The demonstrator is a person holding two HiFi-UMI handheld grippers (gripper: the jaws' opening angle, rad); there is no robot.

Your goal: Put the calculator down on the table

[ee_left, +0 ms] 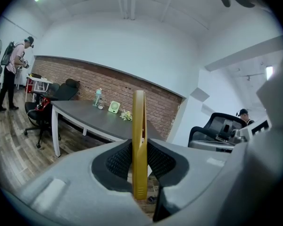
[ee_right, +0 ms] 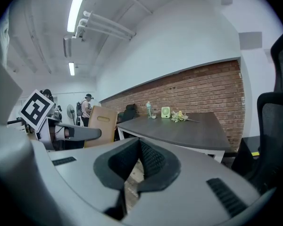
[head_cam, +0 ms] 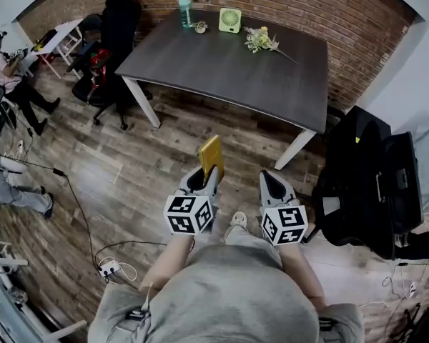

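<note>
A room with a red brick wall and a wooden floor is seen from above. The yellow calculator is not on the table yet. It is held up in the air over the floor, in front of the near edge of the table. It is squeezed between the two jaws of the left gripper and stands upright, so only its thin edge is seen in the left gripper view. Just beside it, the right gripper is held at the same height. Its jaws are pressed together and nothing is caught between them. The big dark grey table is found ahead of both grippers. At its far side, next to the wall, a blue-green bottle, a small green fan and a bunch of flowers are set. A black chair is parked at the left end of the table. Another black chair is seen at the right.
</note>
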